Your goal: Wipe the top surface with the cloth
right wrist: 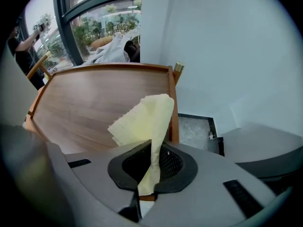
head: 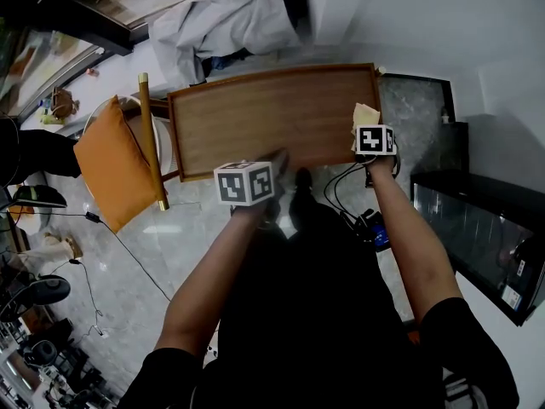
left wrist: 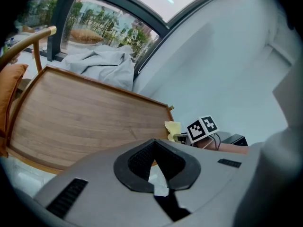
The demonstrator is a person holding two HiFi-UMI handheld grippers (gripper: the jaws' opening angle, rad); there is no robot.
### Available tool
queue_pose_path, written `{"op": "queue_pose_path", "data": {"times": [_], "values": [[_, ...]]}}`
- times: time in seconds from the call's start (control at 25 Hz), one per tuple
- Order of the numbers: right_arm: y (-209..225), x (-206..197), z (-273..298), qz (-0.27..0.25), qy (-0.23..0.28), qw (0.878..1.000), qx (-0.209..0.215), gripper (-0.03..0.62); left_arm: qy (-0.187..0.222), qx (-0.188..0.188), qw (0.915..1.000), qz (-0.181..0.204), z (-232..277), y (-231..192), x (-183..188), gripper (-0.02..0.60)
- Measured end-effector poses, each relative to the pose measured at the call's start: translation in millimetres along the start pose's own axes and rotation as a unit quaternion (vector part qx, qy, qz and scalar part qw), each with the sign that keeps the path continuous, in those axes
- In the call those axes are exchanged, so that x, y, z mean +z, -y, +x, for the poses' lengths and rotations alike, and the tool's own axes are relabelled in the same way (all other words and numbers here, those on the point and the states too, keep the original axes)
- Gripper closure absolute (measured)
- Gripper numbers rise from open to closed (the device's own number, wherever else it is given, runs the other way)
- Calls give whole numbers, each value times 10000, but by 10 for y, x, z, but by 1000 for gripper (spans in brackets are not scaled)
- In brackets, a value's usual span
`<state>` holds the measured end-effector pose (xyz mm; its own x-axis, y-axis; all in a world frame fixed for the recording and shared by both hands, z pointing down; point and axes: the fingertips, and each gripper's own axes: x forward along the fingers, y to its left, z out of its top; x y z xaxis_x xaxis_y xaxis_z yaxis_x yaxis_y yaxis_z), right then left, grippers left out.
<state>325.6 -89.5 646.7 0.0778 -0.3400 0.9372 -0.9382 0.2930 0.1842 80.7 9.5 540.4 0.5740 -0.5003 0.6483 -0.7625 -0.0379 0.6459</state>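
Starting at the right gripper [right wrist: 155, 148]: clamped tight on the yellow cloth [right wrist: 142, 119], pinching one narrow fold, with the loose part fanned up and forward past the tips. Straight ahead and off to the left of those jaws, the wooden table top [right wrist: 94, 103]. Just ahead on the right, its raised rim [right wrist: 173, 103]. Looks held up over that end rather than pressed flat, but can't say for sure whether any corner is touching the wood.

Over to the left gripper [left wrist: 154, 143]: closed as well, but on nothing, just a sliver of pale floor behind the pads. Same table top ahead and to the left of it. Off to its right, the other gripper's marker cube [left wrist: 202, 128] with the cloth poking up beside it.

Reading this as the very start of the wipe: cloth in grip, parked at the right end, no stroke laid down as far as can be judged. Next move, probably: lower until the cloth lies flat on the wood, then drag leftward away from the rim, pressing enough to wipe without scraping the jaws on the board. Worth minding that rim too, easy to snag.

Hard to make out:
- From the head view, both sets of jaws tucked under their cubes and forearms, so no jaw state from there.
- Near edge of the top partly covered by the arms.
- No telling whether there's dust or marks on the wood.

Farther out, an orange cushion [head: 111, 160] well left of the left jaws, and a heap of pale fabric [head: 230, 15] beyond the far edge.
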Motion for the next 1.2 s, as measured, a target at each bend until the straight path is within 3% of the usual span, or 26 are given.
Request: {"op": "queue_pose_path", "data": {"times": [0.2, 0.28, 0.36, 0.56, 0.84, 1.04, 1.2], "values": [[38, 26, -84, 108, 71, 9998, -130, 562, 62, 6, 10000, -20, -128, -119, 17, 572], [-89, 139, -179, 115, 404, 9990, 144, 562, 111, 15, 9999, -51, -209, -192, 27, 573], [-379, 287, -331, 39, 792, 9945, 684, 562, 186, 26, 9998, -97, -312, -271, 52, 573], [-1503, 518, -642, -286, 1098, 9748, 1919, 562, 375, 71, 9991, -189, -731, -553, 150, 572], [-3501, 569, -1034, -1064, 882, 9334, 3311, 562, 602, 267, 9977, -185, -1620, -1145, 208, 572], [-4622, 495, -1166, -1444, 599, 9055, 3946, 562, 711, 508, 9957, -318, -2125, -1669, 130, 572], [-5241, 374, -1183, -1666, 354, 8903, 4223, 562, 674, 618, 9949, -425, -2352, -1964, 13, 572]]}}
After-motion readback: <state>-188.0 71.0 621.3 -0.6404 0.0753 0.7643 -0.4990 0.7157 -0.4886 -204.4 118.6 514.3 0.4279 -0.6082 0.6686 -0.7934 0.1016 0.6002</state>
